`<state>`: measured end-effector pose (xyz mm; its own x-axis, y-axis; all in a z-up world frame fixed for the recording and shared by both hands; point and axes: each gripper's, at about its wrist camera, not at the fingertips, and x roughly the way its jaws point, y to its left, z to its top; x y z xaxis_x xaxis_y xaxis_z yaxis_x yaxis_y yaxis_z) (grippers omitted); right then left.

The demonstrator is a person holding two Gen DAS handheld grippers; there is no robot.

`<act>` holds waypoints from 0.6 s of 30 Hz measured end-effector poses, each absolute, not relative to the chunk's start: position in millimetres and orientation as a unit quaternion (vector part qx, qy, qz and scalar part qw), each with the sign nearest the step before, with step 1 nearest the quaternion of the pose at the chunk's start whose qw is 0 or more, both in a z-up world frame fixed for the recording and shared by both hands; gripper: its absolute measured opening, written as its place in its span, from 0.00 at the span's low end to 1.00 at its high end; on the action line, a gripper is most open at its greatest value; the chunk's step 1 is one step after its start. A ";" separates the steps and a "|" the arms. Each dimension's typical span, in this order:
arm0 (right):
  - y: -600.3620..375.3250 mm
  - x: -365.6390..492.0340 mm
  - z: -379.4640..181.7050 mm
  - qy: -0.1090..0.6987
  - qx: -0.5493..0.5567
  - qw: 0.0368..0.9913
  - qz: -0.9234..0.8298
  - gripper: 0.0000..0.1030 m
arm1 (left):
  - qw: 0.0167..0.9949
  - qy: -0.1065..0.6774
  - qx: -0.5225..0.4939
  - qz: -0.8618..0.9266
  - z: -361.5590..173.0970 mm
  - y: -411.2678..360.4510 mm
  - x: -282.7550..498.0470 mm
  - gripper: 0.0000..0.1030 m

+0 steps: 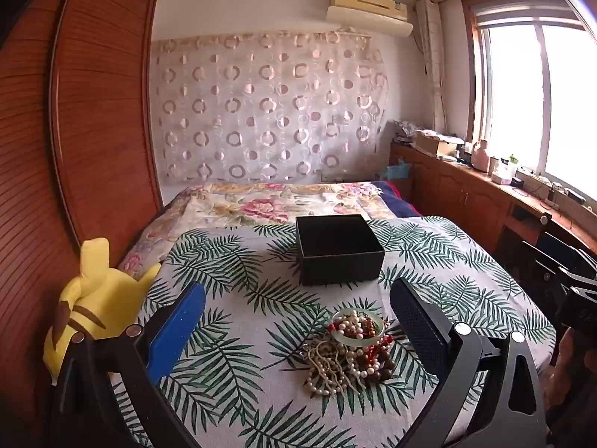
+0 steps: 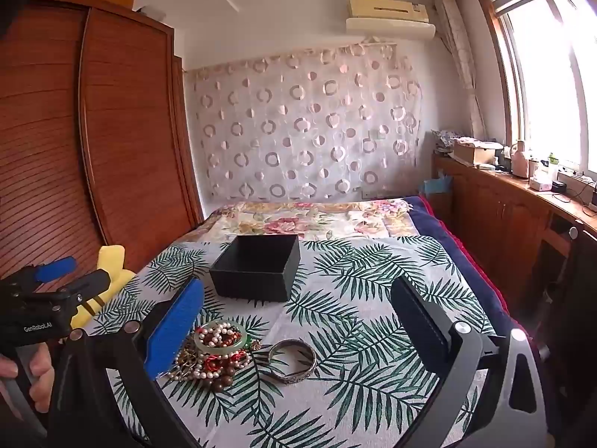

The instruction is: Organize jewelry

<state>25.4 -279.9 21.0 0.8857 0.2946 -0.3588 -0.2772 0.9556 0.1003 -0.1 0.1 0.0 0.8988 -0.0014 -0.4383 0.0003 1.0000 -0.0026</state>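
Between both spread tools point(image 2: 296, 306), tangled jewelry point(image 2: 216, 351) fronts the black box point(image 2: 257, 268).

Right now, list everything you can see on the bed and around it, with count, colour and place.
box: one, black, open, on the leaf-print cloth beyond the jewelry
jewelry pile: one tangle, pearl, red and brown beads with a pale green bangle on top, near edge of the cloth
bangle: one, silver, flat on the cloth just right of the pile
plush toy: one, yellow, left edge of the bed
wardrobe: one, brown wood, left wall
air conditioner: one, cream, high on the far wall
left hand-held gripper: open, empty
right hand-held gripper: open, empty
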 end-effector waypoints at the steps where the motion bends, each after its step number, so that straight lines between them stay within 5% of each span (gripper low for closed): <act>1: -279.6 25.3 20.8 0.189 0.022 0.971 0.147 0.98 | 0.974 0.226 -0.001 -0.001 0.0 0.1 0.0 0.93; 18: -278.1 28.7 18.4 0.194 0.026 0.969 0.148 0.98 | 0.975 0.224 -0.001 -0.001 0.0 0.0 0.1 0.93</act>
<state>28.7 -278.1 18.4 0.8808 0.2965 -0.3692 -0.2761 0.9550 0.1083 0.1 0.0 0.0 0.9000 -0.0020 -0.4359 0.0008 1.0000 -0.0031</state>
